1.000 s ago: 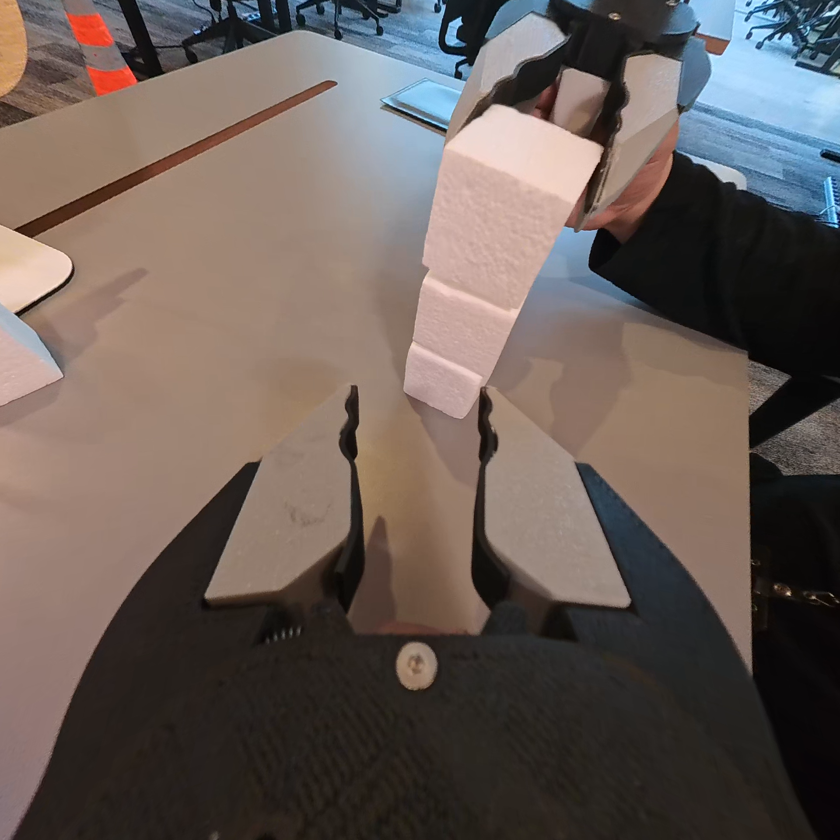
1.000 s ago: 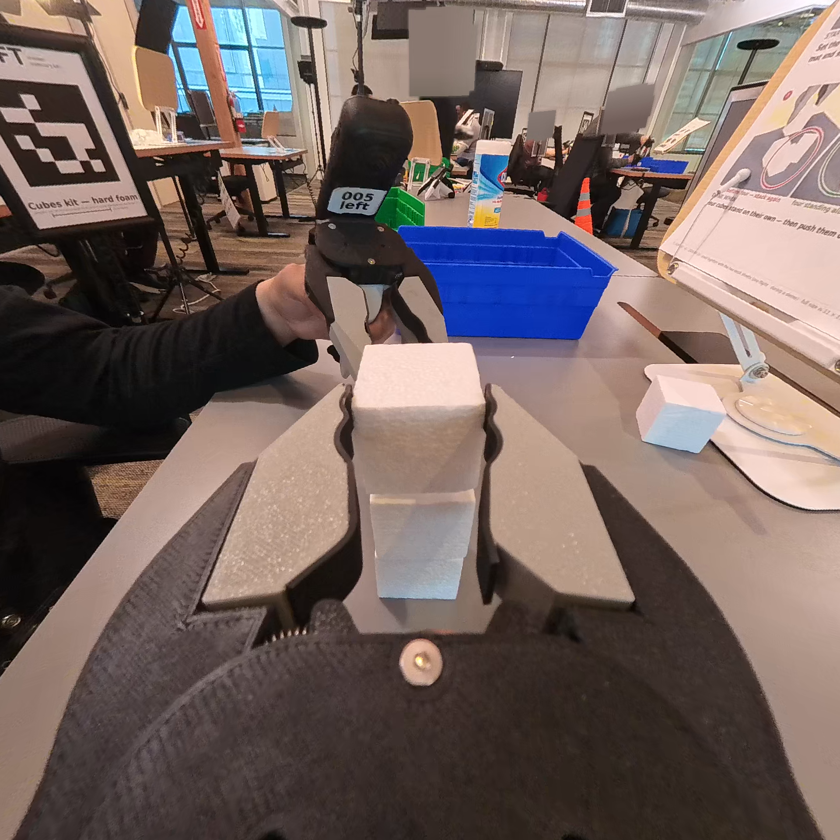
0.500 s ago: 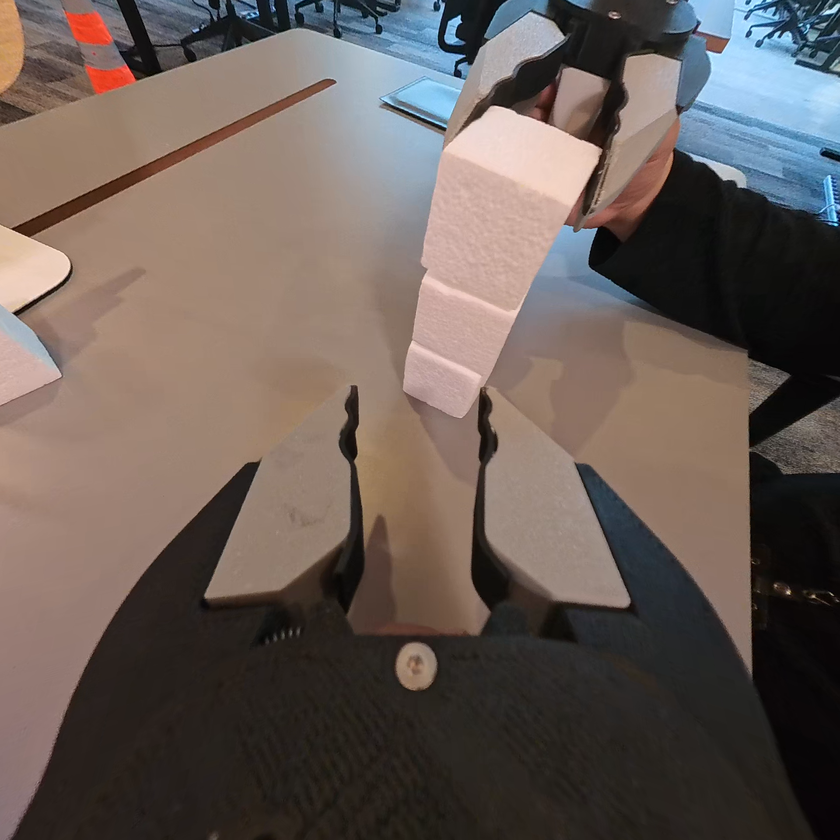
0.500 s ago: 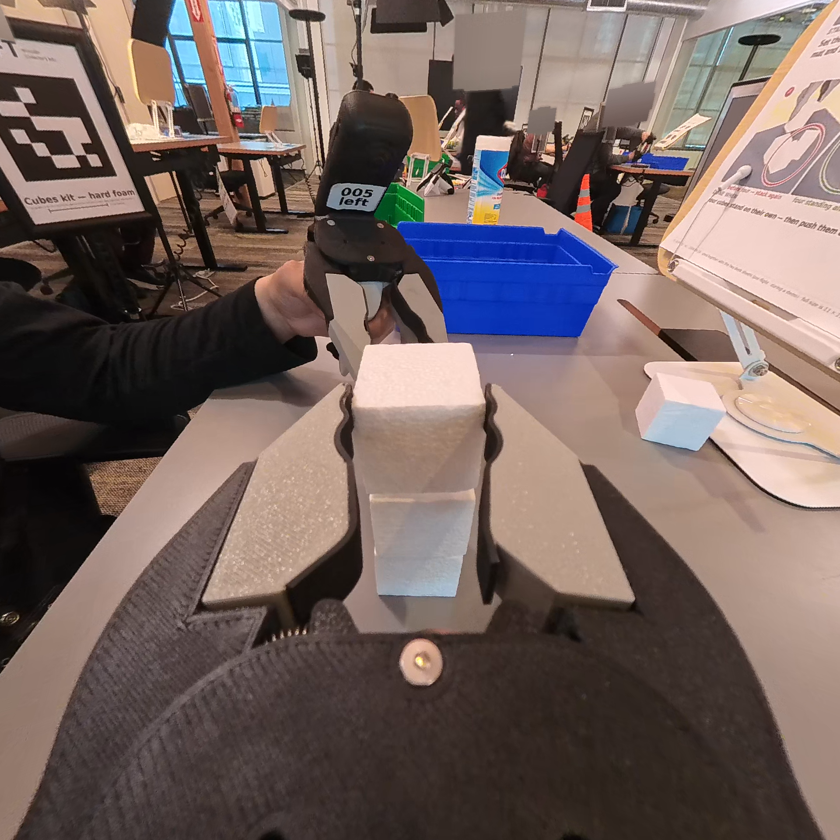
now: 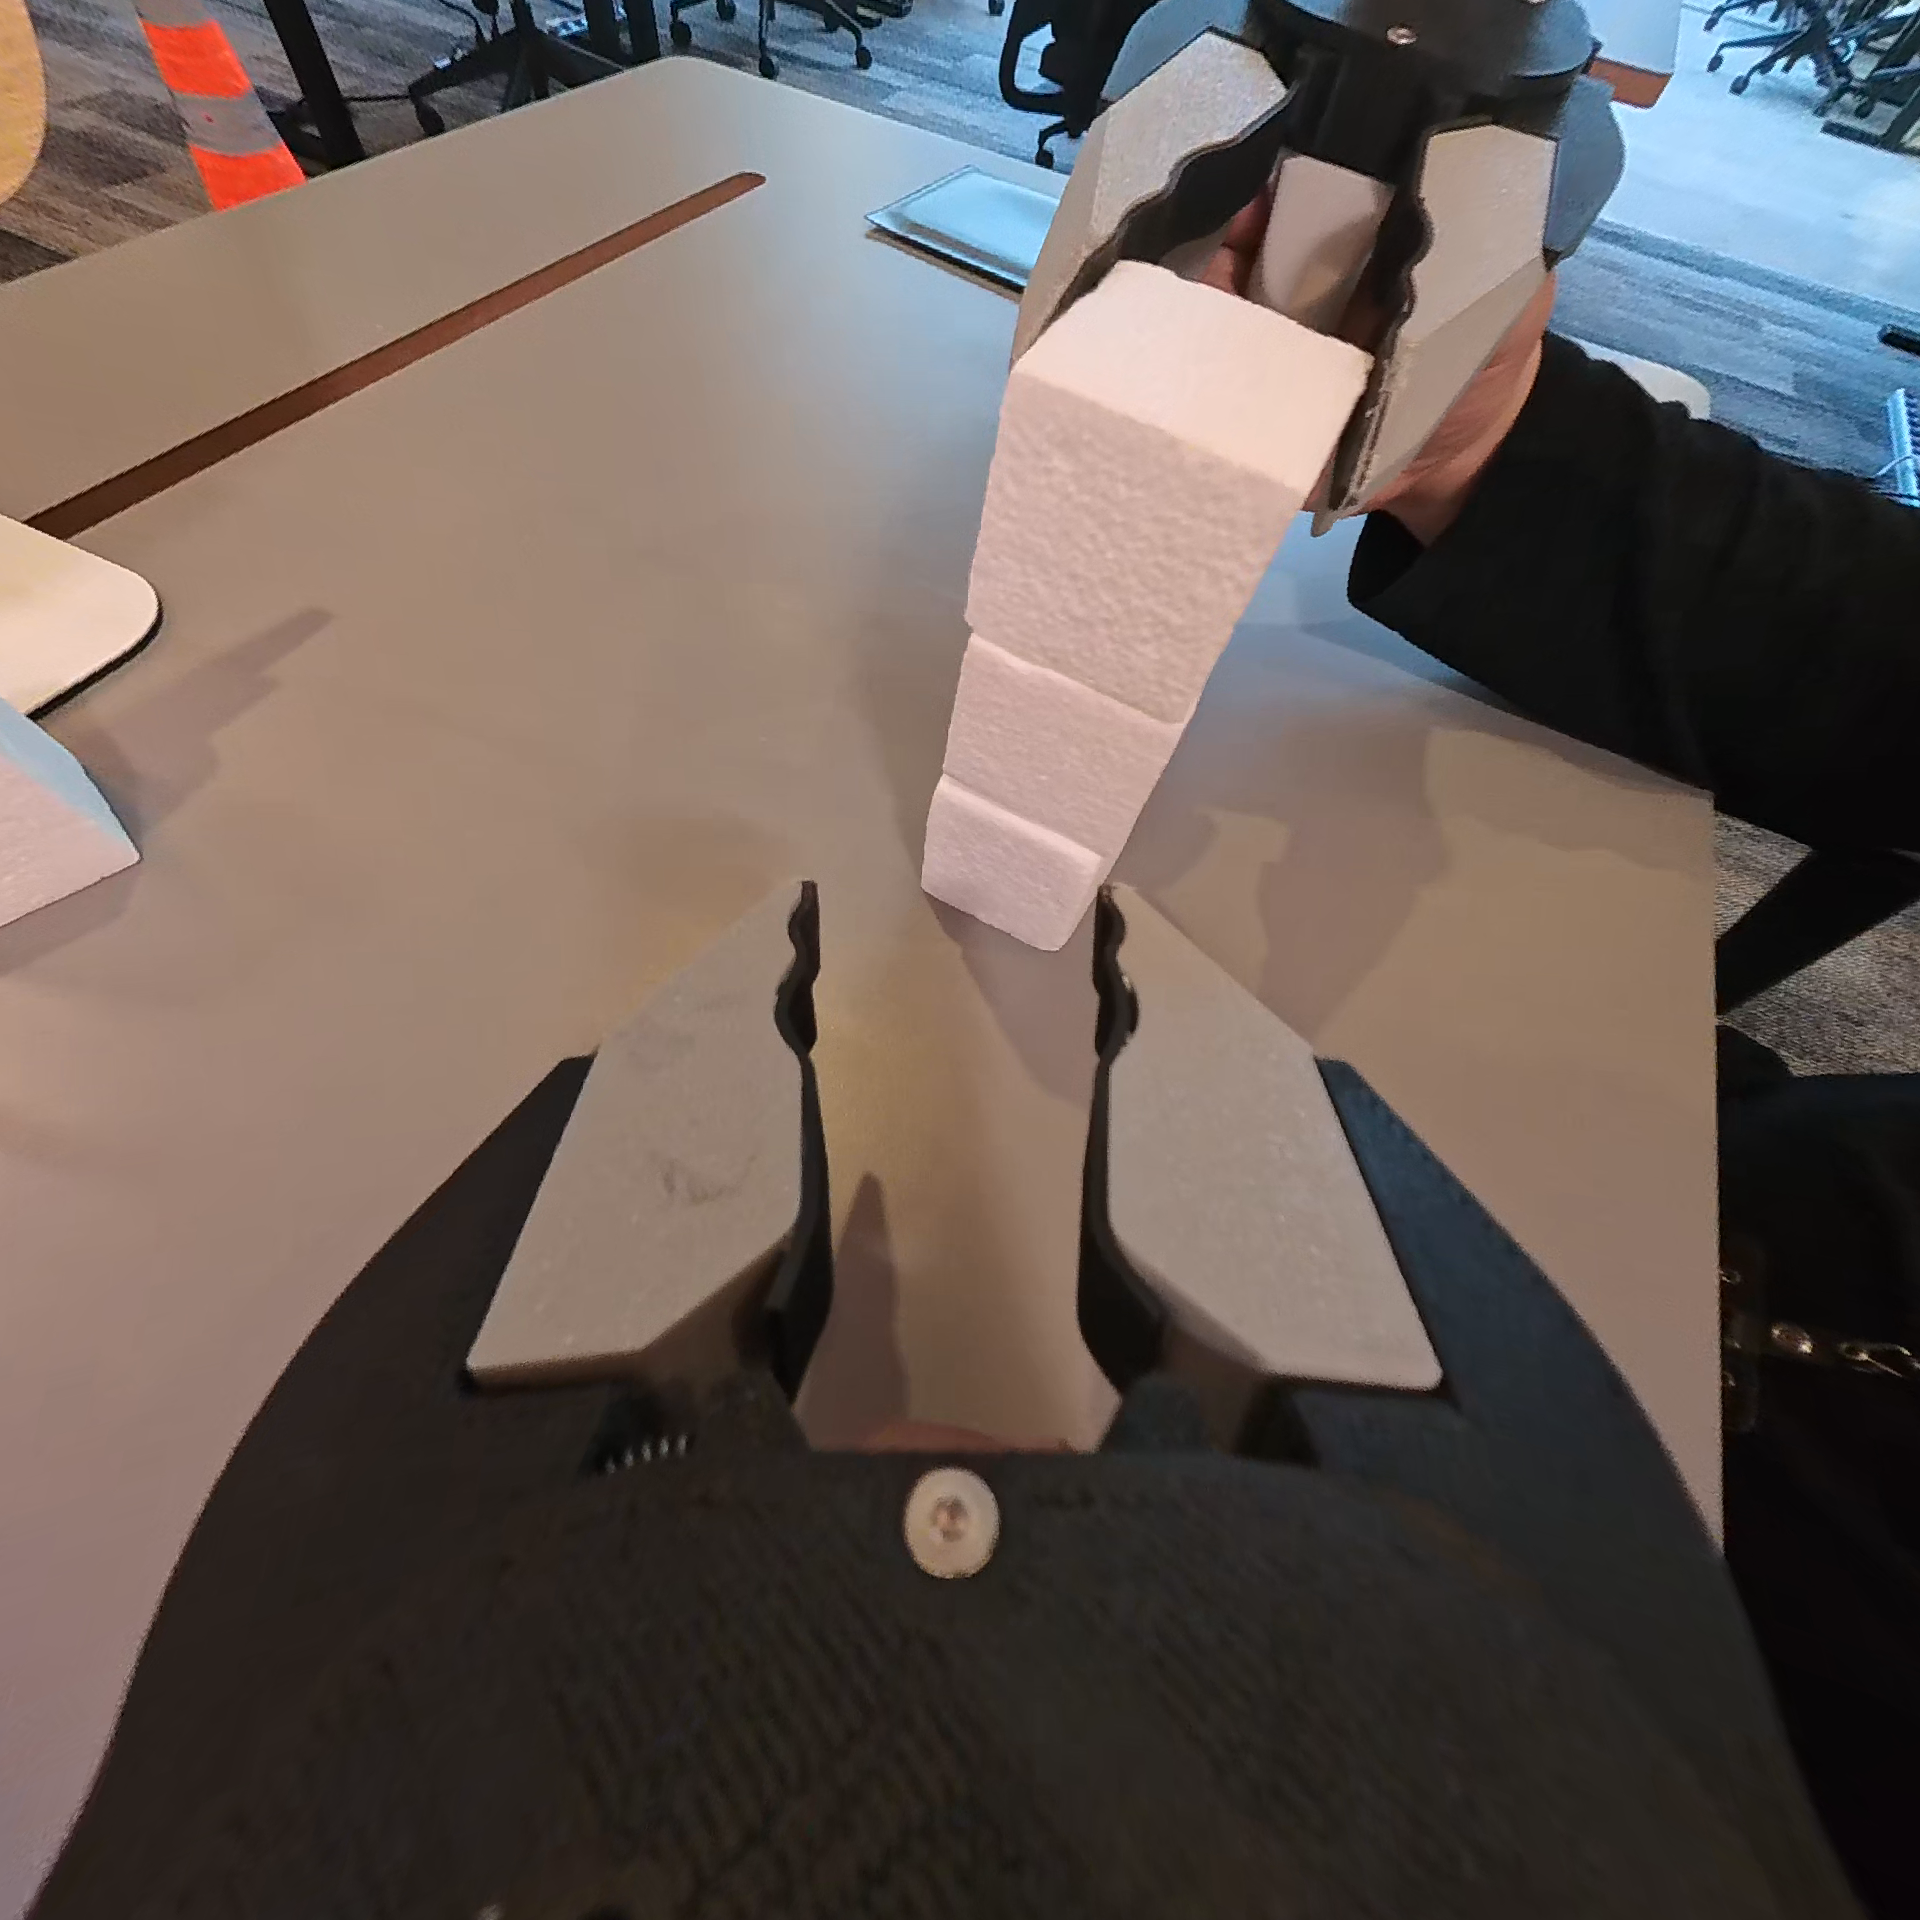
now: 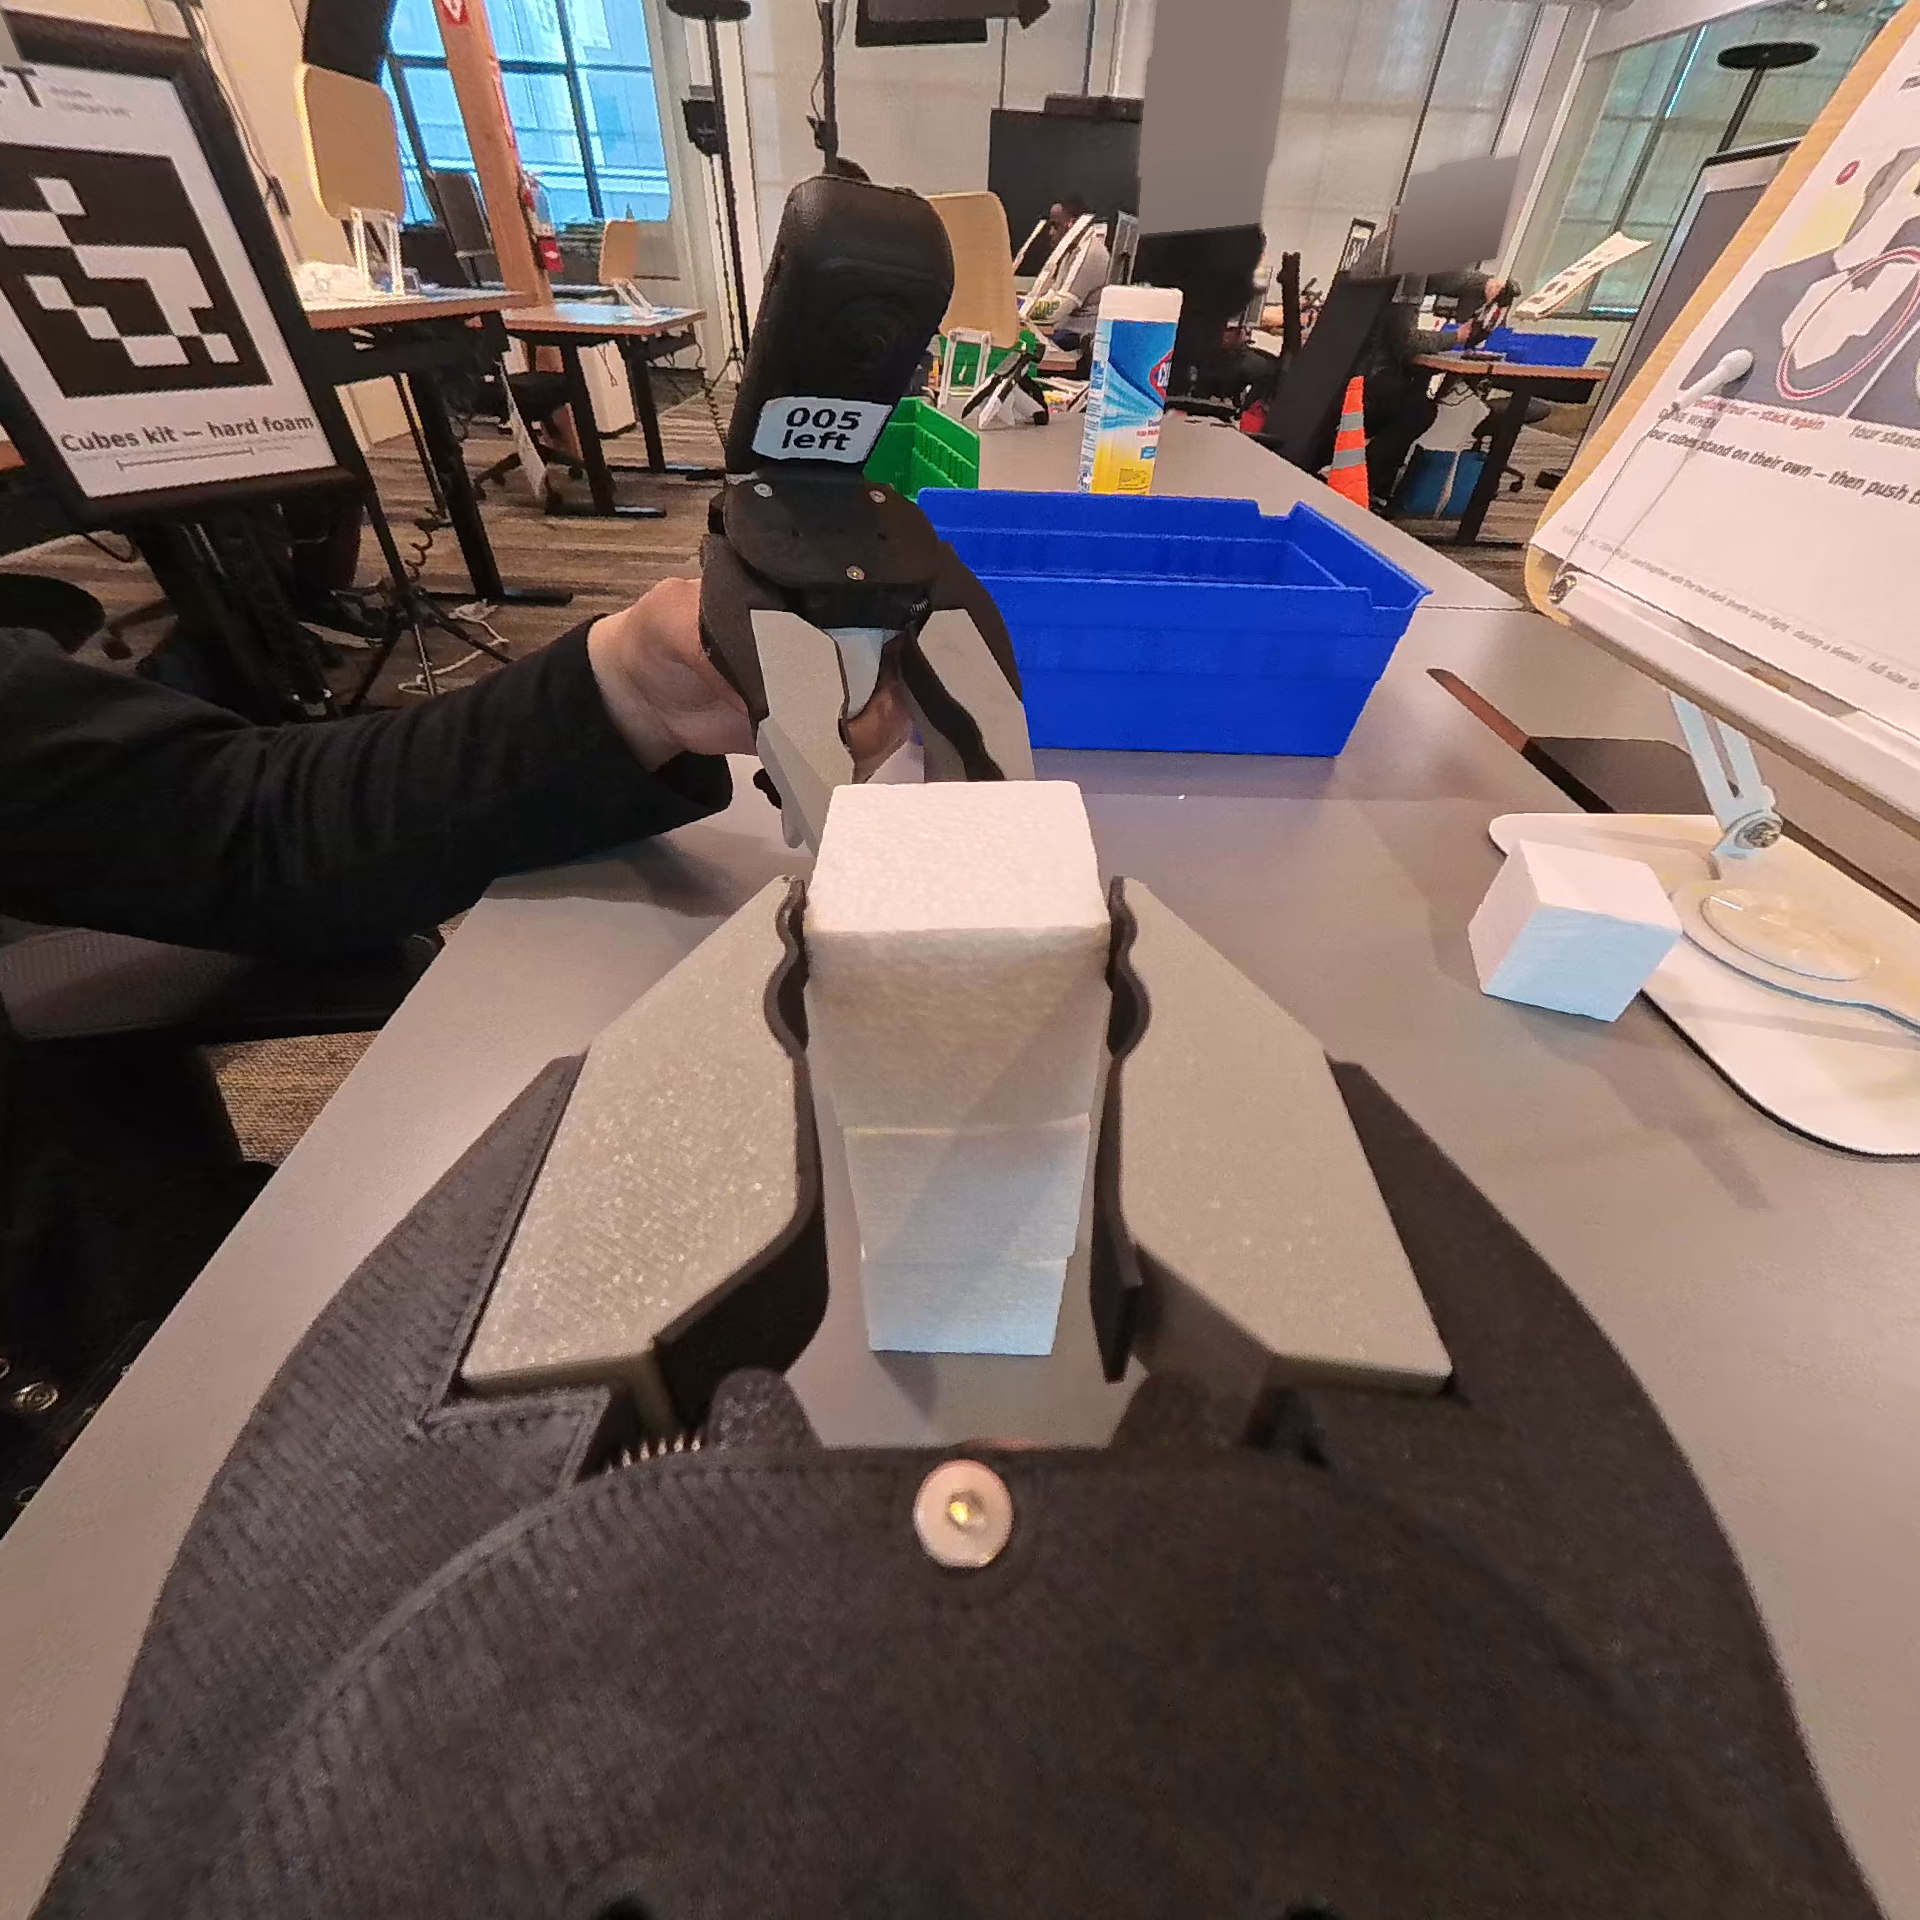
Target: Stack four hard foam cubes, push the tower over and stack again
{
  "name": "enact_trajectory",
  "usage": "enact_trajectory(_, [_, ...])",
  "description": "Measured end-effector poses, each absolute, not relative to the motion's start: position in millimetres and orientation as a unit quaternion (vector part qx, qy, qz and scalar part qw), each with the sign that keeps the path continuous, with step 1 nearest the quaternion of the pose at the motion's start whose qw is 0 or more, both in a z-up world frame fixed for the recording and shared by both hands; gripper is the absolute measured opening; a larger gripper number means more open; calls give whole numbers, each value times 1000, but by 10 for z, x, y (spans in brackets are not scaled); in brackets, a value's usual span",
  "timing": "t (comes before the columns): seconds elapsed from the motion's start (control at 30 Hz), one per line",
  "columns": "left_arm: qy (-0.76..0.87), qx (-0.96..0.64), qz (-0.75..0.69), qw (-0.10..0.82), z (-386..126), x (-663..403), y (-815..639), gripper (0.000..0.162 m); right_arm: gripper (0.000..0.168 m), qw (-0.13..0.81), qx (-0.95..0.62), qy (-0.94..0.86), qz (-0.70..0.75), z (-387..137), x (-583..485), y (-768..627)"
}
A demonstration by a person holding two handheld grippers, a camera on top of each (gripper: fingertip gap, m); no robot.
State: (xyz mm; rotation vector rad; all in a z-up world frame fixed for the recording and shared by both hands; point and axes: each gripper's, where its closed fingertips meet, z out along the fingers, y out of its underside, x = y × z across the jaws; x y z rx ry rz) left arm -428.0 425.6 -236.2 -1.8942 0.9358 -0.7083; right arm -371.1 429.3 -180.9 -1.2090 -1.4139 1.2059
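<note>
Right tool [image 6: 956, 914]: clenching on the top foam cube [image 6: 951, 914] of a three-cube tower, its two grey fingers [image 6: 675, 1164] pressing against the cube's left and right faces. In the left wrist view the same tool [image 5: 1226, 343] is showing at far right, coming down over the tower from above; the hand behind it is largely hidden by the fingers, and a black sleeve [image 5: 1662, 582] is running off the right edge.

Tower: standing near the right edge of the grey worktop [image 5: 520, 623]. The middle foam cube [image 5: 1049, 758] and bottom foam cube [image 5: 1003, 878] are sitting slightly out of line under the top one, their edges stepping. In the right wrist view the lower cubes are partly hidden between the fingers, and the join between them is hard to make out.

Left tool [image 5: 951, 914]: released, jaws standing apart with nothing between them, its tips lying just near of the tower's base; whether the right tip is touching the bottom cube cannot be told. From the right wrist view this tool [image 6: 883, 769] is showing beyond the tower, its tips hidden behind the top cube.

Fourth foam cube [image 6: 1569, 930]: lying apart from the tower, resting against the white stand base [image 6: 1766, 1029] at the right. In the left wrist view it [image 5: 47, 831] is cut off by the left edge.

Other items: blue bin [image 6: 1174, 623] on the far worktop; orange cone [image 5: 218, 104], cut off at the top.
</note>
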Motion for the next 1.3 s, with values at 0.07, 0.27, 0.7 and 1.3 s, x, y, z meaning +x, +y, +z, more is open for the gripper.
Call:
enact_trajectory(0.07, [376, -763, -285, 441, -2364, -4282, 4256, 51, 55, 442, -489, -568, 492, -1809, -3712, 4290])
enact_trajectory(0.27, [378, -765, -284, 438, -2376, -4278, 4254, 52, 70, 442, -494, -552, 506, -1772, -3721, 4319])
enact_trajectory(0.7, [359, -771, -281, 445, -2362, -4348, 4310, 52, 75, 453, -482, -538, 522, -1640, -3672, 4296])
enact_trajectory(1.3, [133, -867, -67, 475, -2915, -5091, 5443, 70, 74, 638, -599, -264, 405, -1512, -2906, 5552])
